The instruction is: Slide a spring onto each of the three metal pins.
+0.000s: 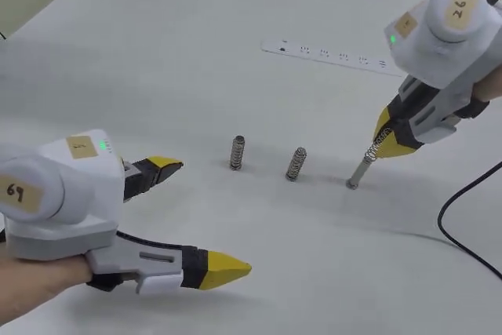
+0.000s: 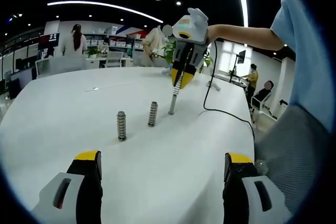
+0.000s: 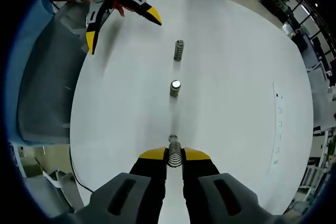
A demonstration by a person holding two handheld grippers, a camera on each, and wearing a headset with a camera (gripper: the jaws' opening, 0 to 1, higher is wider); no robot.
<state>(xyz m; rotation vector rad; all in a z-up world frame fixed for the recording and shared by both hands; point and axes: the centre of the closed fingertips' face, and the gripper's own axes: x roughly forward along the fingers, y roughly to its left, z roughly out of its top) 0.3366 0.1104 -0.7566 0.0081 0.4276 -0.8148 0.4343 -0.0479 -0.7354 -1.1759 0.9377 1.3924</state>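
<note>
Two springs sit on upright pins on the white table: one at left (image 1: 237,152) (image 2: 121,125) (image 3: 179,50), one in the middle (image 1: 296,164) (image 2: 153,114) (image 3: 175,88). The third pin (image 1: 359,172) (image 2: 171,104) stands at the right with its lower shaft bare. My right gripper (image 1: 390,145) (image 2: 182,78) (image 3: 175,154) is shut on a third spring (image 1: 377,147) (image 2: 178,82) (image 3: 174,157), which is threaded over the top of that pin. My left gripper (image 1: 200,217) (image 2: 163,158) (image 3: 123,17) hovers open near the front left, holding nothing.
A white power strip (image 1: 325,55) lies across the far side of the table. A black cable (image 1: 459,229) curves over the table at the right edge. In the left gripper view, people and desks fill the room beyond the table.
</note>
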